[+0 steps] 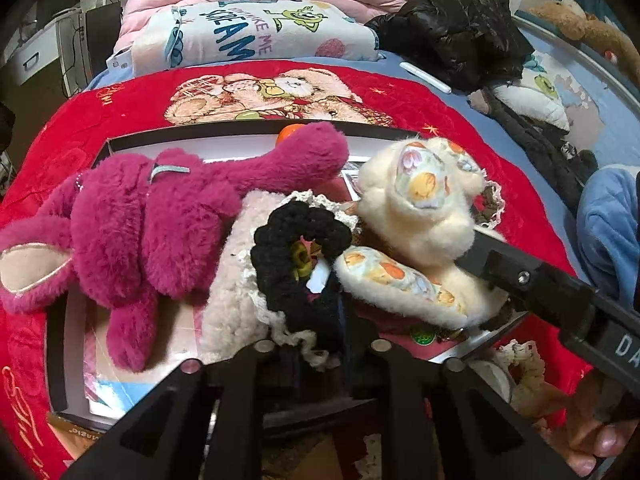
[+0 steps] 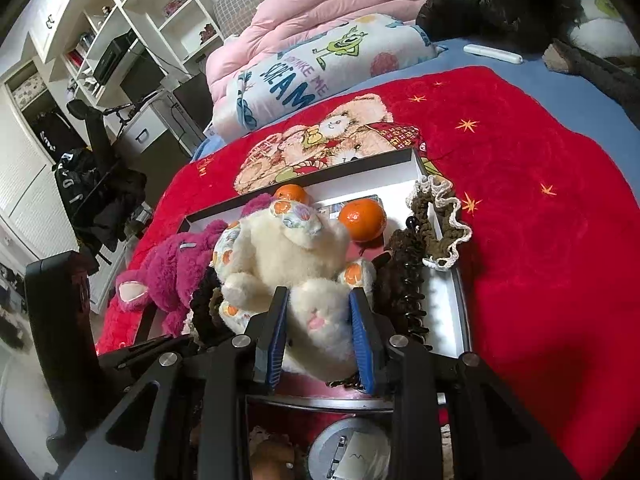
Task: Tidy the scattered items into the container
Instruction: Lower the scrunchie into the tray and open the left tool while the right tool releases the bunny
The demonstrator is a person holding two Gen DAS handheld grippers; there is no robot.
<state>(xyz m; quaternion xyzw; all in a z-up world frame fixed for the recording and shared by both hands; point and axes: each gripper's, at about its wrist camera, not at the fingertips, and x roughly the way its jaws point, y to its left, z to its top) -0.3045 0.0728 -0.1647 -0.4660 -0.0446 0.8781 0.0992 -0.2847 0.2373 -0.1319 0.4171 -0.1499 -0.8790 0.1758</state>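
My blue ribbed pads [image 2: 362, 344] look like rubber, matt, on black plastic frames with shiny metal pins. The cream plush toy [image 2: 288, 264] at centre frame is woolly, with smooth printed cloth on ears and paws. The magenta plush [image 1: 132, 216] at left is long fluffy pile. The orange [image 2: 364, 218] is glossy. The red blanket [image 2: 520, 200] is velvety.

Right wrist view. The right hand-held gripper [image 2: 318, 334] has its blue-padded fingers [image 2: 273, 344] pressed against both sides of a cream plush bear with orange-print paws [image 2: 288, 256], over a shallow white-lined box [image 2: 456, 304] on a red bear-print blanket [image 2: 520, 200]. Two oranges [image 2: 363, 218], a magenta plush bear [image 2: 172, 264] and a brown crocheted scrunchie [image 2: 436, 224] lie in the box.
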